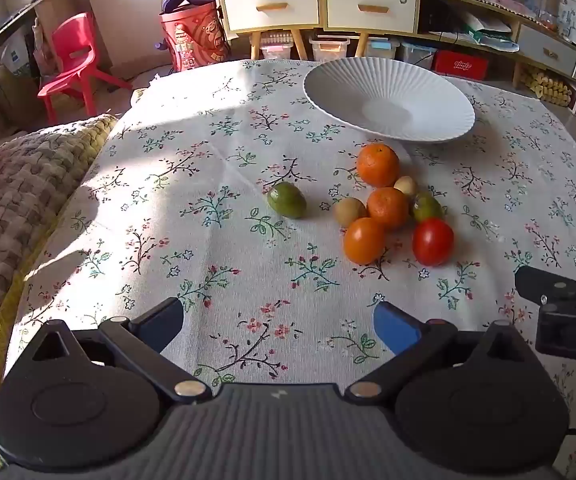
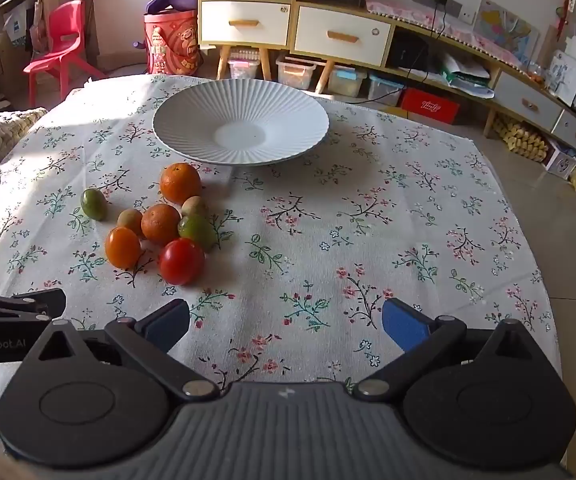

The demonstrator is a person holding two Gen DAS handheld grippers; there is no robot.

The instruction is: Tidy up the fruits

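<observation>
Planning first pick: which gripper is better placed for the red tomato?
Probably left. In its view the red tomato lies just ahead of the open left gripper, slightly toward the right gripper. From the open right gripper it sits further off-axis, toward the left gripper.

So there's a wide white ribbed ceramic plate (image 2: pixel 240 128) sitting empty toward the far side of the surface, and all the fruit is still bunched up on the floral cloth just in front of it. Closest to the plate is a round dimpled orange (image 2: pixel 180 182), with a second orange (image 2: pixel 160 223) right behind it. A smooth orange tomato (image 2: pixel 122 247) and a shiny red tomato (image 2: pixel 181 261) sit nearest. Two small brownish kiwi-looking fruits (image 2: pixel 130 220) and a green oval fruit (image 2: pixel 196 231) are tucked in between, touching. Another green oval fruit (image 2: pixel 94 204) lies a bit apart on the left.
</observation>
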